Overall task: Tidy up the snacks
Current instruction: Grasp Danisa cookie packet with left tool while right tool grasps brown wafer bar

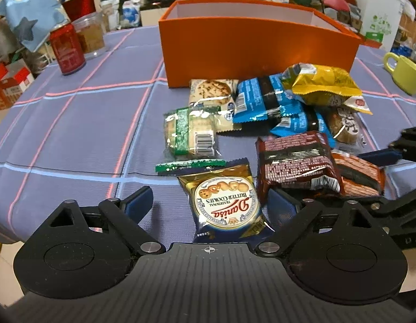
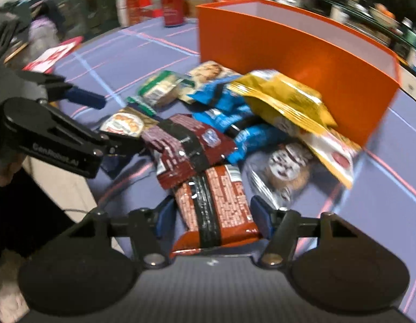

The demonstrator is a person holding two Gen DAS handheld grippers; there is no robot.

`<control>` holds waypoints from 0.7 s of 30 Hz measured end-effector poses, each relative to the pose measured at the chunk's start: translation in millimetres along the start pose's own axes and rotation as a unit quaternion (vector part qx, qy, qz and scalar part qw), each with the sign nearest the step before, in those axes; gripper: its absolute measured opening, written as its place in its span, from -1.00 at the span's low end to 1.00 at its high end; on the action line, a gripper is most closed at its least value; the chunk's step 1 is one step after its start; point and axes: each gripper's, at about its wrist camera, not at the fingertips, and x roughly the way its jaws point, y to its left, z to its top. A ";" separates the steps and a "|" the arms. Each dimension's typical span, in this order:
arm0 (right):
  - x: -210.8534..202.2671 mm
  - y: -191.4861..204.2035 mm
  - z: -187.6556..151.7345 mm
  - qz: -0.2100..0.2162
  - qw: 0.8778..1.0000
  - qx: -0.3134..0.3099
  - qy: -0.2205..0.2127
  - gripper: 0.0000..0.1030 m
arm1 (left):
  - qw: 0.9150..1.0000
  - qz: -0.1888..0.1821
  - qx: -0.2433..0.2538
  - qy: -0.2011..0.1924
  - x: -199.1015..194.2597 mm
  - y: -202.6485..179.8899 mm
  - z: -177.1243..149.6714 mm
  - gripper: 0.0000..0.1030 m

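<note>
Red can (image 1: 67, 51) and clear plastic jar (image 1: 90, 36) parked at the far left of the desk (image 1: 73, 123), well apart from the snack pile and likely no part of the sorting. Orange box (image 1: 257, 45) standing open-topped just behind the pile, its long side facing the cameras, probably set there as the place for the packets to go; no snack visible inside from these angles. Green cracker pack (image 1: 190, 134) lying flat near the left edge of the pile, long axis running toward the box. Danisa cookie pack (image 1: 225, 202) flat between the spread fingers of the left gripper (image 1: 210, 202), print upside down to the camera, sealed serrated end pointing away toward the box; fingers wide apart and not touching the pack, seemingly lined up for a pinch across its width. Blue packets (image 1: 264, 99) and yellow bag (image 1: 325, 83) heaped against the box front, tilted on one another. Orange-brown bar (image 2: 216, 207) between the fingers of the right gripper (image 2: 212, 215), long axis running straight away from the camera toward the box, near end at the gripper body; fingers close on either side, whether pressing or only flanking cannot be told through the blur. Yellow-green mug (image 1: 403, 72) off at the far right, apart from it all.
</note>
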 end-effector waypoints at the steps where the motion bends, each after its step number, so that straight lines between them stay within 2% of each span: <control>1: -1.0 1.7 -0.9 -0.009 1.000 0.007 0.001 0.27 | 1.000 -0.003 -0.001 0.005 2.1 0.3 -0.4 0.32; 2: -1.2 3.2 -1.4 -0.016 1.000 0.014 0.002 0.27 | 1.000 -0.008 -0.002 0.012 4.5 0.7 -1.3 0.22; 5: 1.5 4.9 0.5 -0.028 0.999 0.027 0.006 0.30 | 1.000 -0.006 -0.002 0.012 5.4 3.2 -3.9 0.32; 8: 1.8 5.9 0.0 -0.041 0.998 0.040 0.008 0.36 | 1.000 -0.001 -0.014 0.012 5.0 11.0 -4.2 0.32; 11: 2.7 5.8 -1.0 -0.046 0.998 0.050 0.004 0.38 | 1.000 0.002 -0.016 0.010 5.2 15.3 -2.9 0.15; 14: 0.8 8.4 -3.3 -0.059 0.996 0.064 0.002 0.33 | 1.000 -0.003 -0.011 0.004 3.5 18.0 -1.6 -0.30; 21: -1.7 10.2 -6.2 -0.067 0.995 0.078 -0.005 0.30 | 1.000 -0.025 -0.009 0.009 -3.7 22.4 -5.7 -0.41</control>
